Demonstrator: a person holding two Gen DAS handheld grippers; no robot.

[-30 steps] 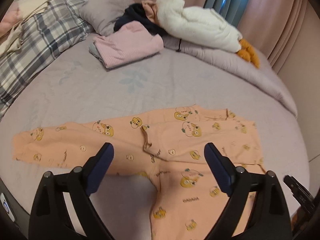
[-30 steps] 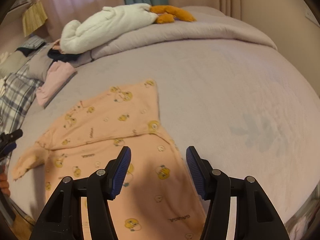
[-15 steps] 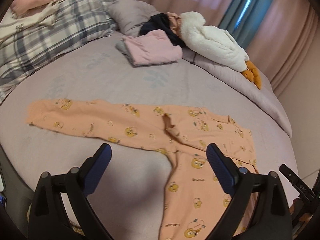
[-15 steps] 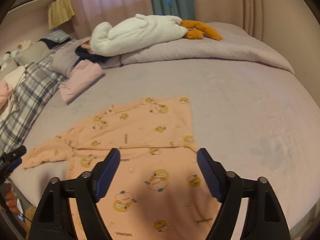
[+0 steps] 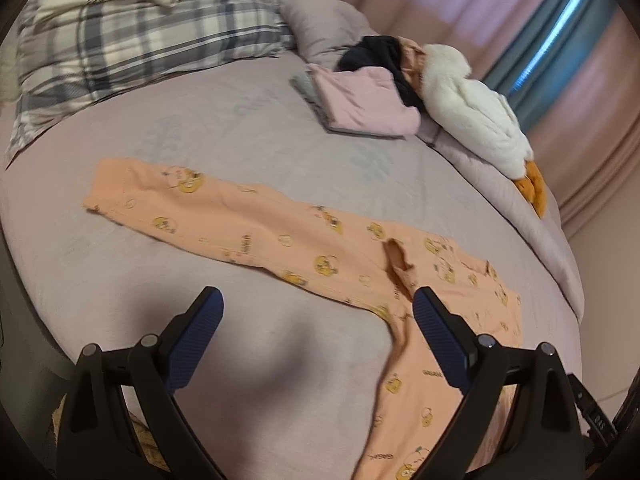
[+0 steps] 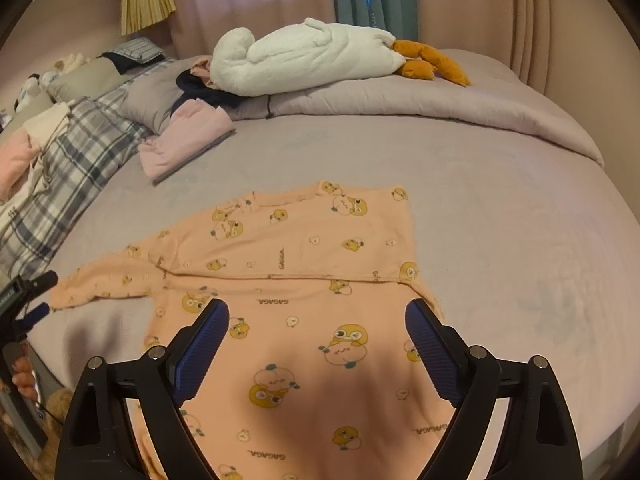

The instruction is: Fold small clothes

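Small peach pyjama trousers (image 5: 280,240) (image 6: 304,264) printed with yellow cartoon figures lie spread flat on the lilac bed sheet (image 5: 224,140) (image 6: 500,208). In the left wrist view one leg stretches away to the left, the other runs down toward the bed's near edge. My left gripper (image 5: 316,322) hovers open over bare sheet between the legs, its right fingertip (image 5: 430,308) above the crotch seam. My right gripper (image 6: 316,328) hovers above the waist part, jaws still opening, nothing between them. The left gripper's tip (image 6: 34,298) shows at the right view's left edge.
A folded pink garment (image 5: 360,100) (image 6: 188,136) lies at the back beside dark clothes (image 5: 380,52). A white plush goose (image 5: 468,108) (image 6: 304,56) rests on the rolled quilt (image 6: 420,100). A plaid pillow (image 5: 132,36) (image 6: 76,148) with clothes on it sits at the left.
The right gripper's jaws have spread much wider and it has drawn back from the trousers. The left gripper has shifted left, from above the crotch to over bare sheet, rolling as it went.
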